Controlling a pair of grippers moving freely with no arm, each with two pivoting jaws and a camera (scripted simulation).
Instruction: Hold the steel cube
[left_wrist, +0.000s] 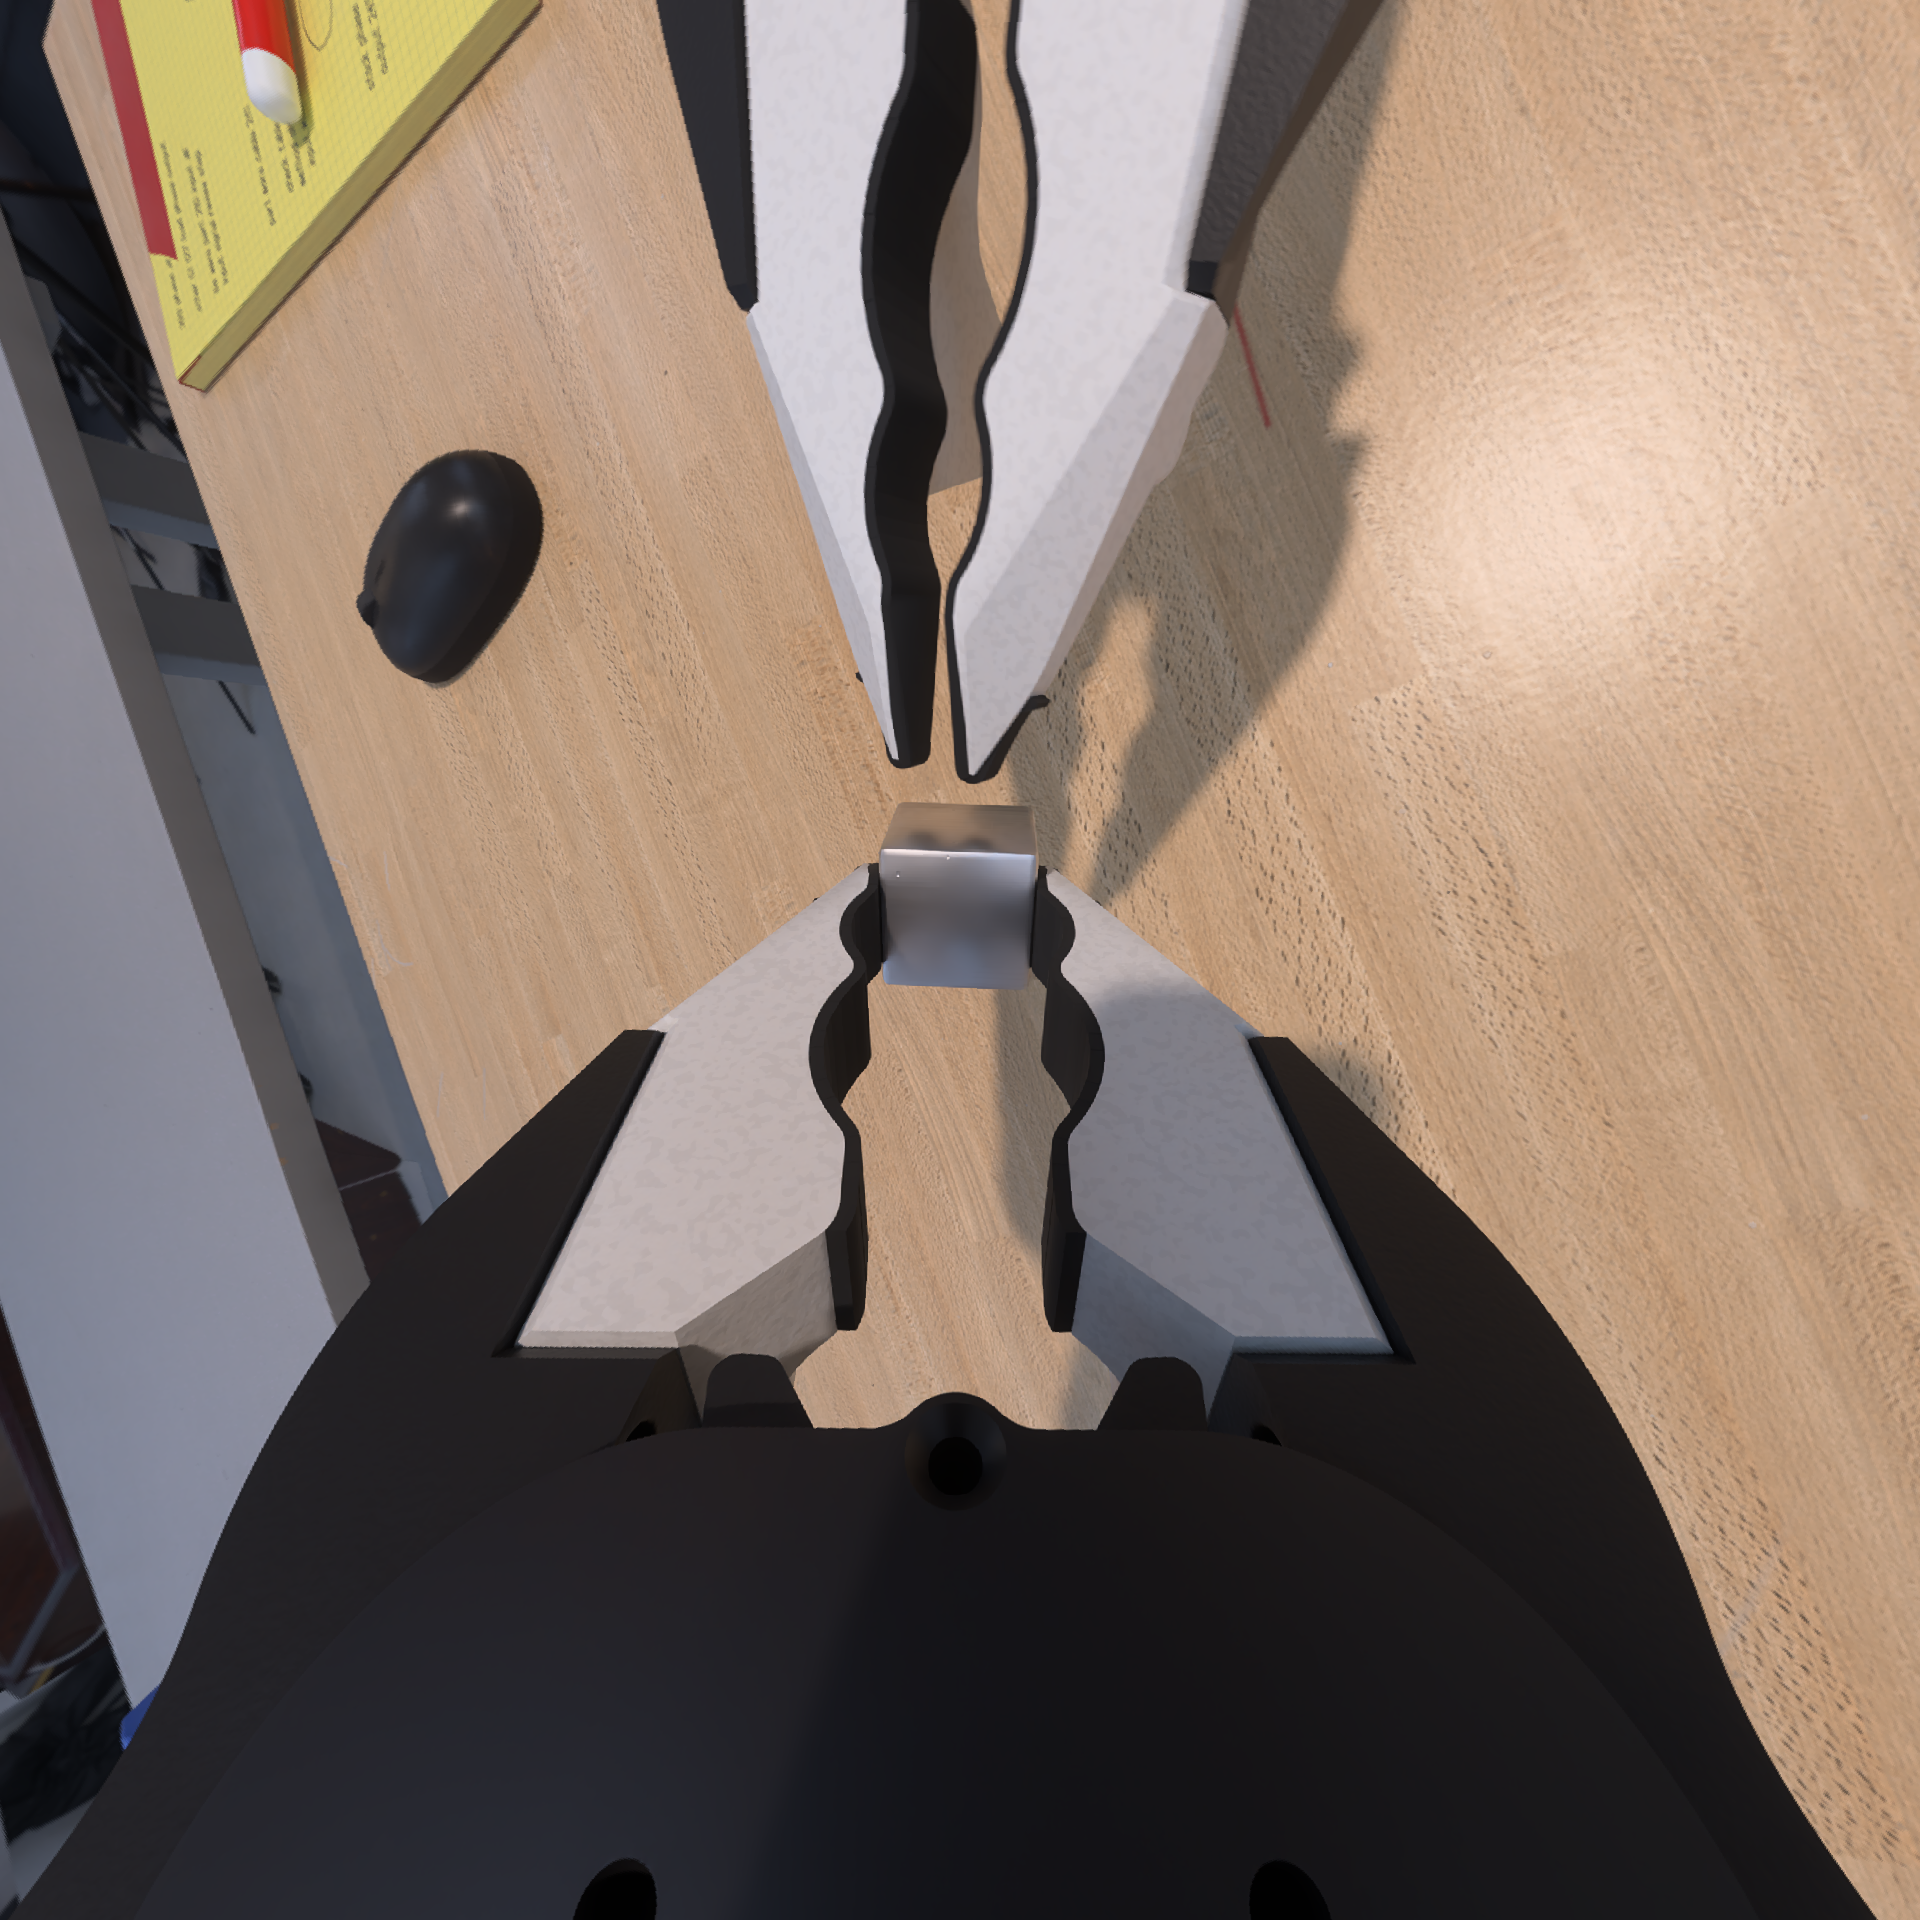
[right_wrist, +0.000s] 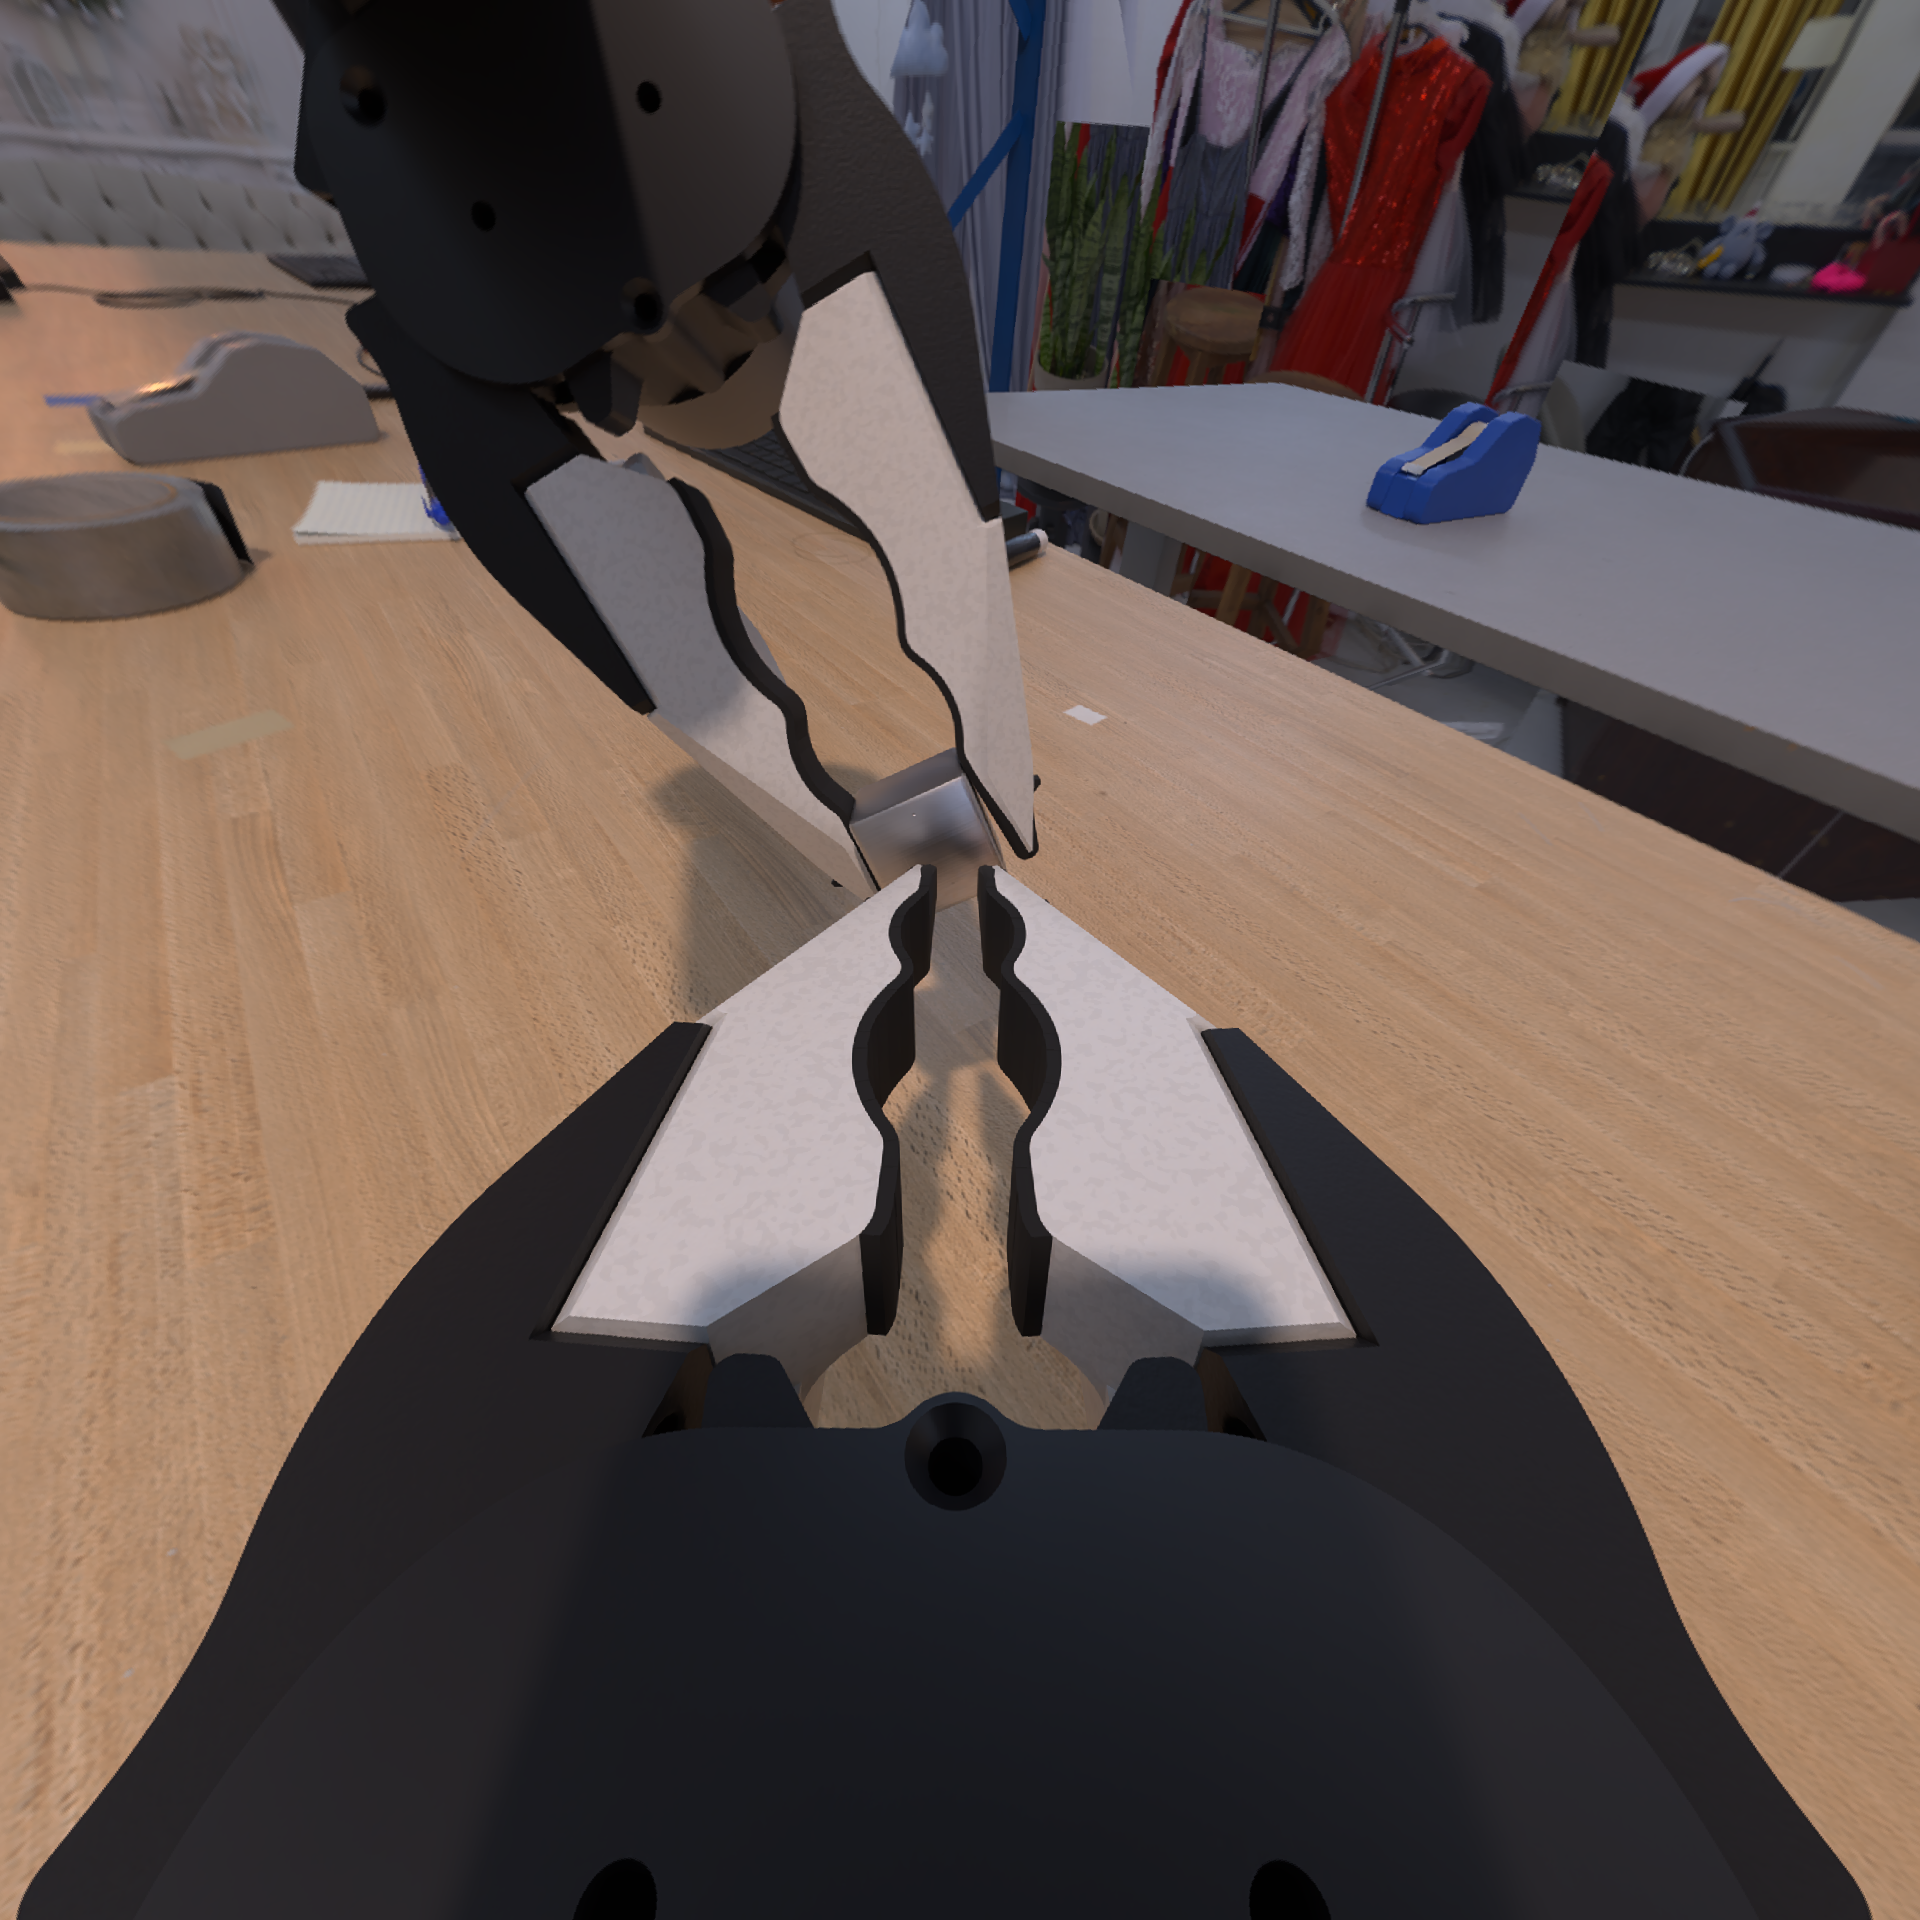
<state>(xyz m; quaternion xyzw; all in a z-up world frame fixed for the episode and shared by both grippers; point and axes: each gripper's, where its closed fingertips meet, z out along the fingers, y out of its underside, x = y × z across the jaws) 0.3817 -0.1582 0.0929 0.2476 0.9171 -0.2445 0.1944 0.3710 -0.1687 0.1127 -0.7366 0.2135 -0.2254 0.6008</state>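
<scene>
The steel cube (left_wrist: 956, 920) is small and shiny, and it is held a little above the wooden table (left_wrist: 1507, 935). My left gripper (left_wrist: 956, 881) is shut on it, with a fingertip on each side. In the right wrist view the left gripper (right_wrist: 935, 844) comes down from the upper left with the cube (right_wrist: 920, 821) in its tips. My right gripper (right_wrist: 956, 878) is nearly closed with only a narrow gap, and it is empty. Its tips point at the cube, just short of it. It also shows in the left wrist view (left_wrist: 935, 767), facing the cube.
A black mouse (left_wrist: 452, 566) and a yellow pad (left_wrist: 312, 208) with a red and white marker (left_wrist: 268, 62) lie near the table's left edge. A grey tape dispenser (right_wrist: 239, 400), a grey roll (right_wrist: 114, 556) and a notepad (right_wrist: 364, 511) sit farther off. A blue dispenser (right_wrist: 1455, 468) stands on a grey table.
</scene>
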